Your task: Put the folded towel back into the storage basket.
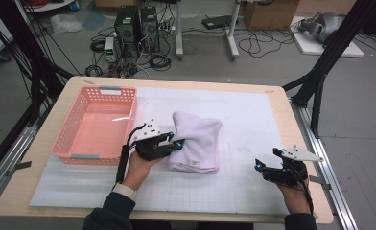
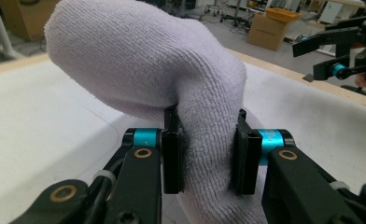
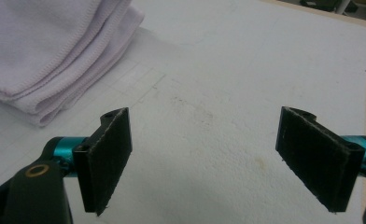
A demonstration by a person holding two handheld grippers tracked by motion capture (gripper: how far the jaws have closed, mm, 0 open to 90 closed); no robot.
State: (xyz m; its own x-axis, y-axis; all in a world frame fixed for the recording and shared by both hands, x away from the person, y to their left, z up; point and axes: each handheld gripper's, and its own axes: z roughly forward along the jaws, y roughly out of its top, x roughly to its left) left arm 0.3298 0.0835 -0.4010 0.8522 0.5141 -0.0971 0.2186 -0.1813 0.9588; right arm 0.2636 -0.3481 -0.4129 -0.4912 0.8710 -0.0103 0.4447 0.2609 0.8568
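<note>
Worktop (image 1: pixel 272 103): pale wooden board under a white gridded mat, carrying everything below.
Basket (image 1: pixel 128 120): salmon-pink perforated plastic tub, far left on the mat, nothing seen inside.
Towel (image 1: pixel 195 143): folded white terry-cloth bundle, centre of the mat, just right of the basket; near end resting flat, far end raised into a hump.
Towel in the left gripper view: ribbed pile (image 2: pixel 139 60) bulging above the jaws, a thick fold squeezed between them.
Towel in the right gripper view: stacked hemmed layers (image 3: pixel 45 56) at far left, lying on the mat.
Left hand-held gripper (image 1: pixel 174 142): pinching the towel's left edge, both black pads (image 2: pixel 172 161) pressed into the cloth.
Right hand-held gripper (image 1: pixel 259 165): spread wide, nothing between the pads, parked near the right edge, well apart from the towel.
Handling, judged: light, soft, limp; likely to sag and unfold when lifted from one side; pile grippy, not slippery; no breakage risk.
Hold, judged: deep bite across all layers at the folded edge, second grip on the opposite edge for an even lift.
</note>
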